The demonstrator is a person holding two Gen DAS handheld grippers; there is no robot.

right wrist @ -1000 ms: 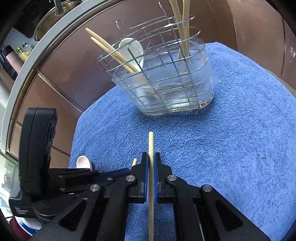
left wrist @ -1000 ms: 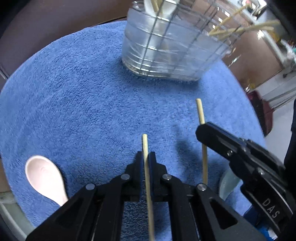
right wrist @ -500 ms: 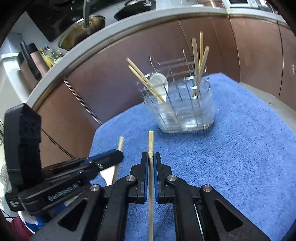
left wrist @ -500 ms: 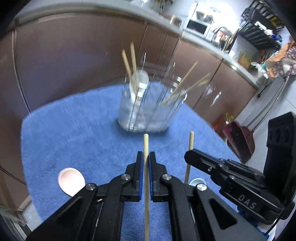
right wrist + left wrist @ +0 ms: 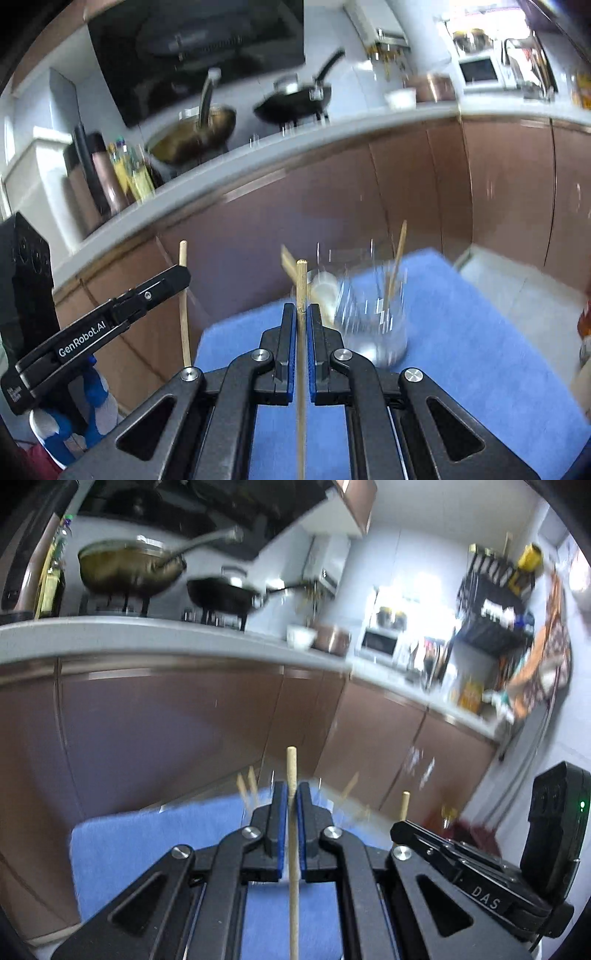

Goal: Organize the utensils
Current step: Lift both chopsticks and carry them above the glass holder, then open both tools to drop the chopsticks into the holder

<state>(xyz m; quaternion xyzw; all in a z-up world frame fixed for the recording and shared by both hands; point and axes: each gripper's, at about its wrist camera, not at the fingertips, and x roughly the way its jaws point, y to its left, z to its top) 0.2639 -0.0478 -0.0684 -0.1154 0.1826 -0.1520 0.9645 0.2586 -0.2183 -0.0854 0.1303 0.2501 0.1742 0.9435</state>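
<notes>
The left gripper (image 5: 291, 794) is clamped on a chopstick (image 5: 293, 849), which runs straight up the centre of the left wrist view between the blue-lined fingers and pokes out past their tips. The right gripper (image 5: 302, 315) is likewise closed tight on its own chopstick (image 5: 301, 350), standing upright in the middle of the right wrist view with its tip just above the fingers.

Each tool shows in the other's camera. In the left wrist view the right gripper sits low at the right, with its chopstick's tip sticking up above it. In the right wrist view the left gripper reaches in from the left edge, its chopstick upright behind the black finger.

The utensil holder (image 5: 373, 325), a clear tub with a wire rack, stands on the blue towel (image 5: 461, 332) right of centre in the right wrist view, badly smeared by motion. A few chopsticks lean out of it and a pale spoon bowl (image 5: 324, 286) shows at its left side. In the left wrist view only blurred stick tips peek out behind the fingers, above the towel at the bottom.

Behind runs a line of brown cabinets (image 5: 166, 731) under a grey counter (image 5: 110, 635), with two pans (image 5: 229, 594) on the stove in the upper part of both views.
</notes>
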